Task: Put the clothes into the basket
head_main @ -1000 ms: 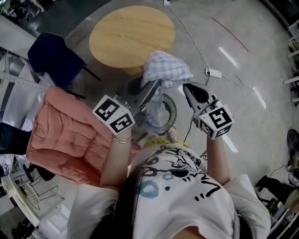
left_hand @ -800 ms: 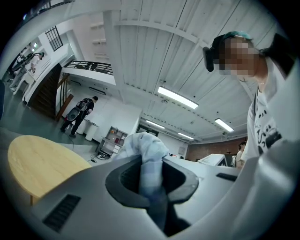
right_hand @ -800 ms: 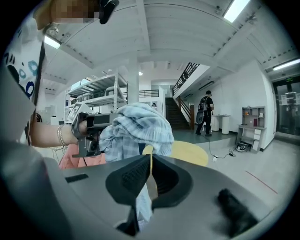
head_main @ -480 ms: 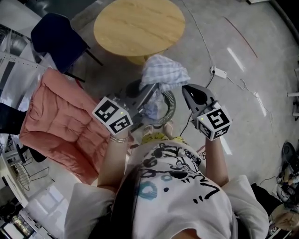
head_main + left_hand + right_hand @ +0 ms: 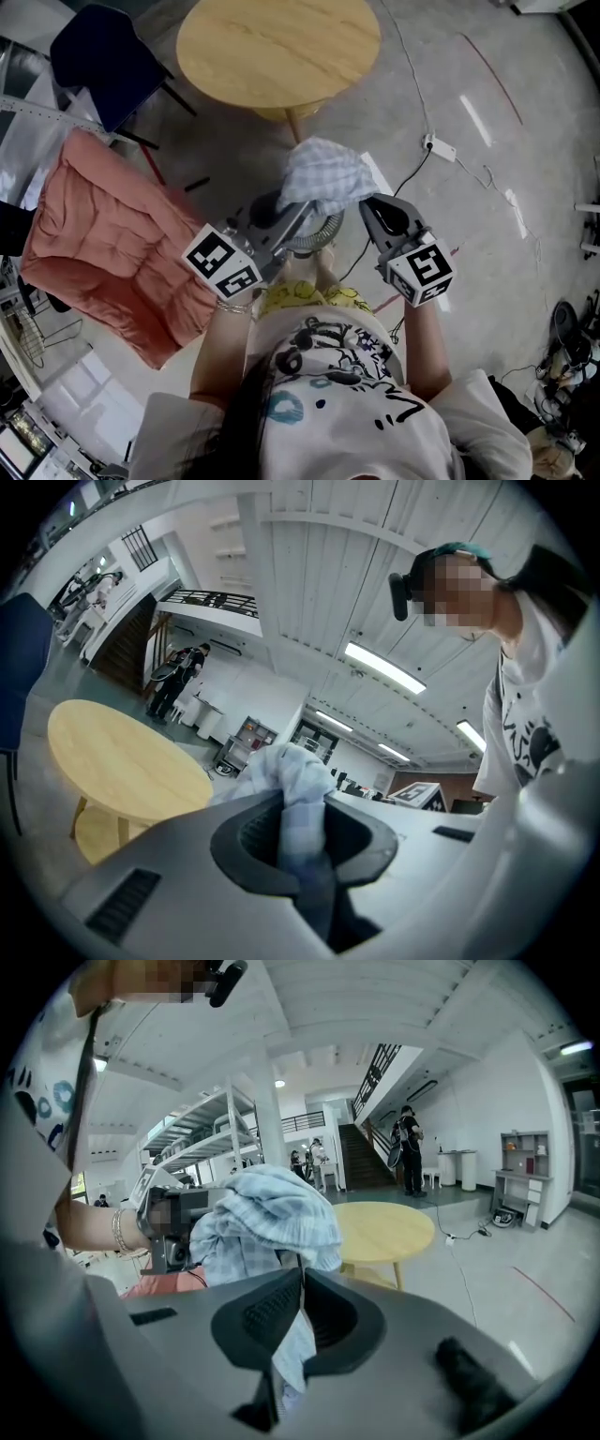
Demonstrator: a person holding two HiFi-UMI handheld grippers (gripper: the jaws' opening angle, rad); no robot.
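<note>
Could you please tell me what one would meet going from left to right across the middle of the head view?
A pink quilted cushion → left hand-held gripper → checked cloth → right hand-held gripper → white power strip on the floor.

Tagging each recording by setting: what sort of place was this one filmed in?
Probably a large lab or workshop hall, not a home: a bare polished floor with a power strip lying on it, tall metal shelving, and an open staircase at the back.
</note>
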